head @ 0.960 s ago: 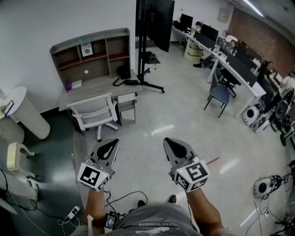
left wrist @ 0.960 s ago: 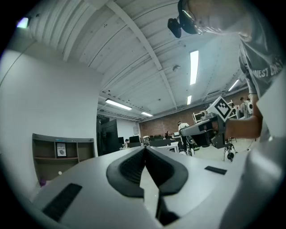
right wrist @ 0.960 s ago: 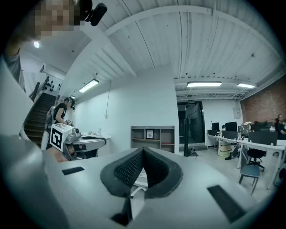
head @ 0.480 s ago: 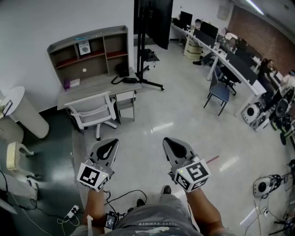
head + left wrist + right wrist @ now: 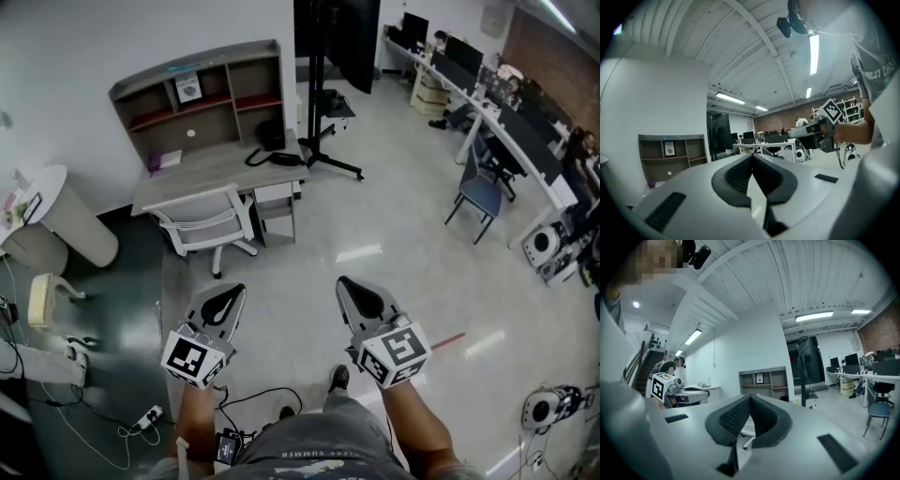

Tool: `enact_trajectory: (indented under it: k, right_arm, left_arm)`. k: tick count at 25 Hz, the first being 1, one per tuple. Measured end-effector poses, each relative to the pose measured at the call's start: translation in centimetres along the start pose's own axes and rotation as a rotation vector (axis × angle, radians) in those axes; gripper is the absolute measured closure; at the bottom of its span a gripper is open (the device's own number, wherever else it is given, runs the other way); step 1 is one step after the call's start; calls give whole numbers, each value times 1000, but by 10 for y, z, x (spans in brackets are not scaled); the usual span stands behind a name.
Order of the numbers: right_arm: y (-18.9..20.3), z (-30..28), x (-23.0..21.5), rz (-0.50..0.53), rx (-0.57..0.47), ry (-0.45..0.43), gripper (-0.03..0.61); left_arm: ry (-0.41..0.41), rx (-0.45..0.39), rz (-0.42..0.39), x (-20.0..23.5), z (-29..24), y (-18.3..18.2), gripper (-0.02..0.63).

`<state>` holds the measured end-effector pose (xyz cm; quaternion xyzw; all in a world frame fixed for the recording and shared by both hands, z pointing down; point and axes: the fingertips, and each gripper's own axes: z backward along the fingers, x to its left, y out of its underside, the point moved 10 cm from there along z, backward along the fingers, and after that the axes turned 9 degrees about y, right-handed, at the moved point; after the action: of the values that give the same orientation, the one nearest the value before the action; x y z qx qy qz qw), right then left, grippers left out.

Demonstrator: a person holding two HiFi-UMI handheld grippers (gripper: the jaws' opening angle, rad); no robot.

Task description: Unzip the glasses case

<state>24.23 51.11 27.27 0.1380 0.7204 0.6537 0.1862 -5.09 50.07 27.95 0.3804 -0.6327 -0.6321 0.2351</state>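
Nothing dramatic: compared with a second back, the head view has swung a little, so the desk [image 5: 211, 173] and white chair [image 5: 208, 225] now sit further right, while both grippers hang in the same spot in front of me. My guess is I'm just repositioning and the unzipping hasn't begun. The left gripper [image 5: 225, 298] and right gripper [image 5: 354, 295] both have their jaws pressed together on nothing. The glasses case isn't in any view, so I can't say where it is. The head view gives me floor and cables [image 5: 253, 403] by my feet. The gripper views point level and show ceiling lights [image 5: 814, 54] instead.
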Motion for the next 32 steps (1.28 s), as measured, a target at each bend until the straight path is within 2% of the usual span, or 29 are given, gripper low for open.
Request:
enact_trajectory:
  k: [8,16,26,32]
  right_arm:
    - [-13,-64,-86,-13,15,-127,568]
    - [-18,-96,-157,-16,16,-183,568]
    - [-9,-102,-217,-56,17,-134,568]
    - [-6,-108,-243,-63,27,-70,568]
  left_arm:
    - [-109,44,-9,18,-76,-21,614]
    - [-172,51,-11,24,-141,-31,614]
    - [-128,71,-37,31,-203,-34,614]
    - [-84,55,-29,48,-235,-31,614]
